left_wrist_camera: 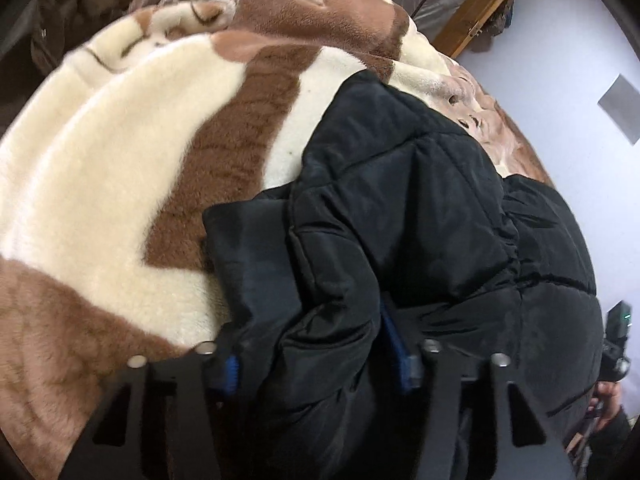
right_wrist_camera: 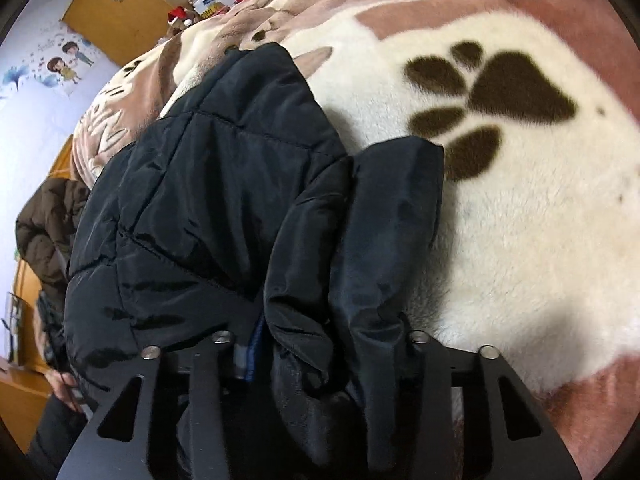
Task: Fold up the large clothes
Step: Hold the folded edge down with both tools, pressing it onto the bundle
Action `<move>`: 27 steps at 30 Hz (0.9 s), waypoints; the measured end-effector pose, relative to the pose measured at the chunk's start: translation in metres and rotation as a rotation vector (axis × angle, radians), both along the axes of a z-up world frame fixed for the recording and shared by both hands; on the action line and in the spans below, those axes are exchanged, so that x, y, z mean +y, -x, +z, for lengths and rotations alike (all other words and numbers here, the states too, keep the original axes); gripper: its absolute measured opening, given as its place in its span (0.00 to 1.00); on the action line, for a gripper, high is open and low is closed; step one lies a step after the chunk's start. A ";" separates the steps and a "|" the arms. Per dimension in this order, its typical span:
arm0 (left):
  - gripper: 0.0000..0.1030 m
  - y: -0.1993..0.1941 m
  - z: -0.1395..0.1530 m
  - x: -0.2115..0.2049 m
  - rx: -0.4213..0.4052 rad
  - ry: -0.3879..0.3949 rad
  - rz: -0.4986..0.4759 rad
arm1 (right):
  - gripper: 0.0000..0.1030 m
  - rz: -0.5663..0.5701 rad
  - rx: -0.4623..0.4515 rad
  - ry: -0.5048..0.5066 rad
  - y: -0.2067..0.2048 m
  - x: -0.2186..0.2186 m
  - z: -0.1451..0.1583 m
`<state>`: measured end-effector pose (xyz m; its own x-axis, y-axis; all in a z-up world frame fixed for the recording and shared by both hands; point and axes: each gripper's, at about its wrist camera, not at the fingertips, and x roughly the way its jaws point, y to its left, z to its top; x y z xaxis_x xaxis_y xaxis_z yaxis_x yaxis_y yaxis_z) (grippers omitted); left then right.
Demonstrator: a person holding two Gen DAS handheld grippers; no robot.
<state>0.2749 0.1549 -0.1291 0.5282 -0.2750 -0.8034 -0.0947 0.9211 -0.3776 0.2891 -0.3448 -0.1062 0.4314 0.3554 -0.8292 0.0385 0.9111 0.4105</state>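
Black quilted nylon fills the gap of both grippers. Left gripper [left_wrist_camera: 316, 360]: fingers set wide, a thick bunch of the puffer jacket [left_wrist_camera: 420, 200] gripped between the blue pads [left_wrist_camera: 400, 356]. Right gripper [right_wrist_camera: 320, 344]: same posture, a rolled fold of the jacket [right_wrist_camera: 224, 184] pinched between its fingers; only a sliver of blue pad visible at lower centre of the frame.

Jacket location: on the bed, lying on a plush blanket [left_wrist_camera: 100, 160], running from the grippers at the bottom of each frame up toward the upper centre. Long axis points away from both grippers. Each holds one near corner or edge; neither is clearly nearer to the far end.

Judgement: the next fold would carry the held edge forward along that axis, over the far part.

Materials: shell smooth, slightly glossy, stitched in puffy panels, bulky and springy. Blanket deep-pile fleece, cream and brown, dark paw print [right_wrist_camera: 492, 104] at right of the right view.
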 end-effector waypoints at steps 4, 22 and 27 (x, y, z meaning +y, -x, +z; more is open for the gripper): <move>0.32 0.007 0.022 -0.005 -0.010 -0.065 0.008 | 0.28 -0.016 -0.023 0.031 0.008 0.001 0.020; 0.27 0.110 0.095 0.017 -0.130 -0.070 0.041 | 0.25 0.038 -0.141 0.024 0.099 0.011 0.088; 0.27 0.113 0.098 0.023 -0.134 -0.078 0.046 | 0.25 0.051 -0.152 0.024 0.096 0.018 0.093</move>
<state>0.1619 0.1776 -0.0311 0.6425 -0.1877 -0.7430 -0.0912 0.9439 -0.3173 0.1927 -0.3267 -0.0133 0.5345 0.3611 -0.7642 -0.0694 0.9198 0.3861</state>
